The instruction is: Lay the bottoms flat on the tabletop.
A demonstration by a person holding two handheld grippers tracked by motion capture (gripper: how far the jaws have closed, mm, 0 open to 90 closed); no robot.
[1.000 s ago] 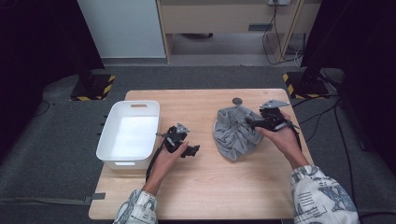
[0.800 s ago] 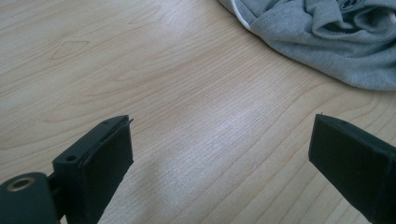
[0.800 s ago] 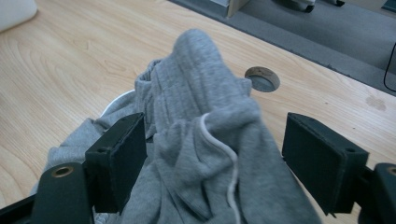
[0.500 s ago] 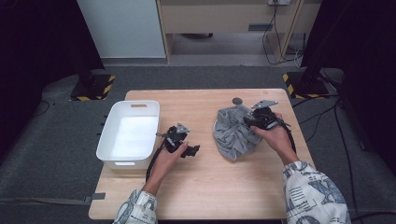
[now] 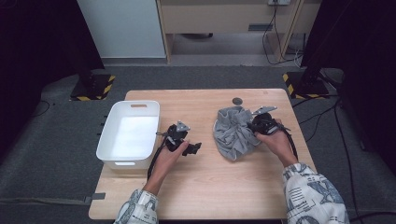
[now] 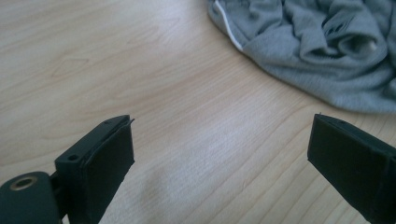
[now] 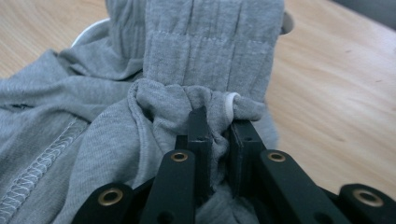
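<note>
The grey garment (image 5: 235, 132) lies bunched in a heap on the right half of the tabletop (image 5: 210, 186), just left of the person's right hand (image 5: 275, 140). It looks like sweat fabric, with a ribbed hem or waistband and a white cord showing in the right gripper view.

The right hand-held gripper (image 7: 218, 126) is clamped on a gathered fold of that garment (image 7: 205, 56), right under the ribbed band; the jaws stand nearly together with cloth pinched between them and a bit of white cord beside the right jaw. In the high view this hand-held gripper (image 5: 259, 122) sits at the heap's right edge.

The step in hand seems to be lifting the garment, likely toward the white bin (image 5: 112, 144) at the left of the tabletop. To do it well, the bite should take in several layers near the band, not one loose fold, so the cloth does not slip out as it rises. Lift high enough for the hanging part to pass over the bin's rim, and move slowly so it does not swing.

The left hand-held gripper (image 6: 219, 154) is wide open and holds nothing; its jaws hover over bare wood with the garment's edge (image 6: 322, 60) ahead of them, near but apart. In the high view it (image 5: 180, 137) rests between bin and garment.
</note>
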